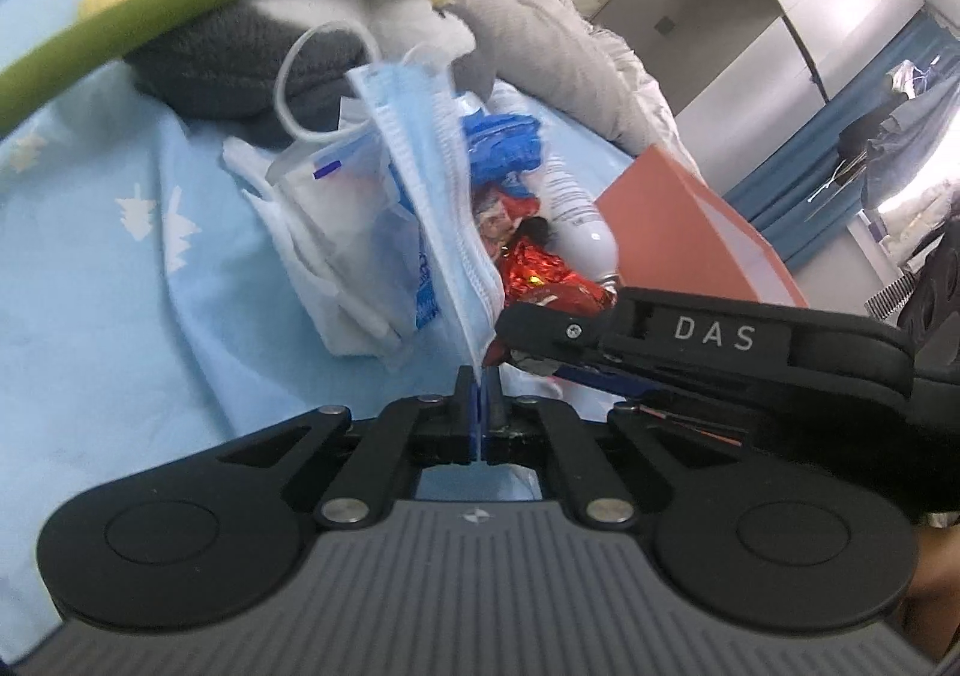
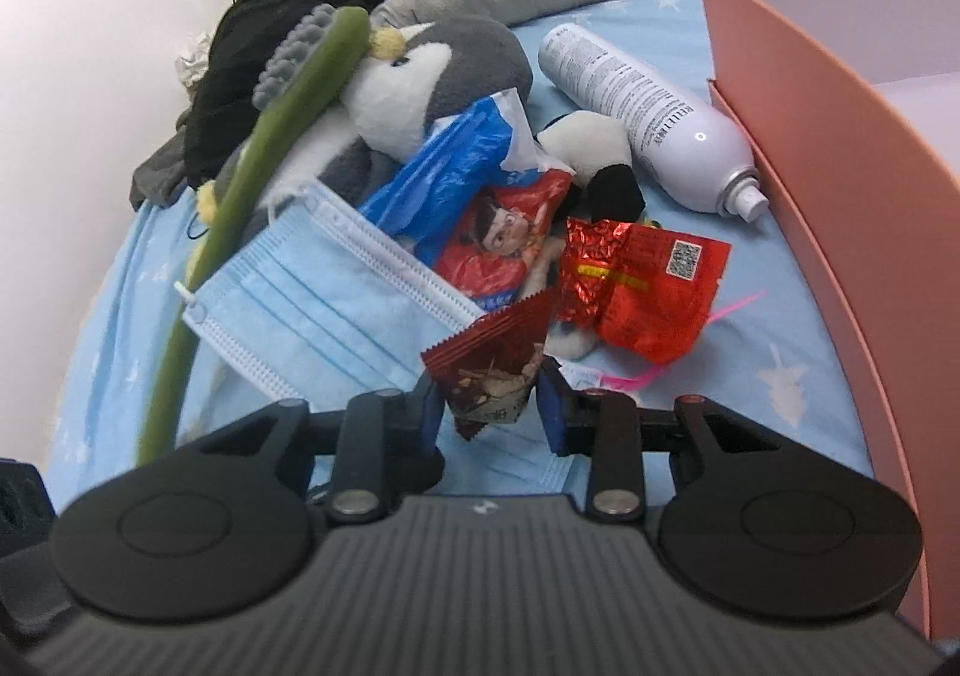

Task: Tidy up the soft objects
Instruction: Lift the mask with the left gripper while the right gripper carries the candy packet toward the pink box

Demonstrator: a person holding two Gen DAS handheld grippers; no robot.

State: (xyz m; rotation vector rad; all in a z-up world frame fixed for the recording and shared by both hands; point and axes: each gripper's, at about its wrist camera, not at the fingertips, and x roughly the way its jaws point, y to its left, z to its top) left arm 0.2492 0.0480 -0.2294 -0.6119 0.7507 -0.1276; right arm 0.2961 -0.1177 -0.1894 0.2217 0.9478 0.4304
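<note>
Blue mask (image 1: 432, 196) pinched edge-on in left gripper (image 1: 478, 376) | right gripper (image 2: 492, 406) part-spread around snack packet (image 2: 498, 364), box (image 2: 840, 135) far right

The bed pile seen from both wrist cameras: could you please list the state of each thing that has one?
Left gripper: shut on the face mask's edge.
Face mask: unfolded, one edge lifted.
Right gripper: part open, a dark red snack packet between its fingers.
Spray can: lying down, uncapped.
Red wrapper: crumpled, torn open.
Pink box: open.
</note>
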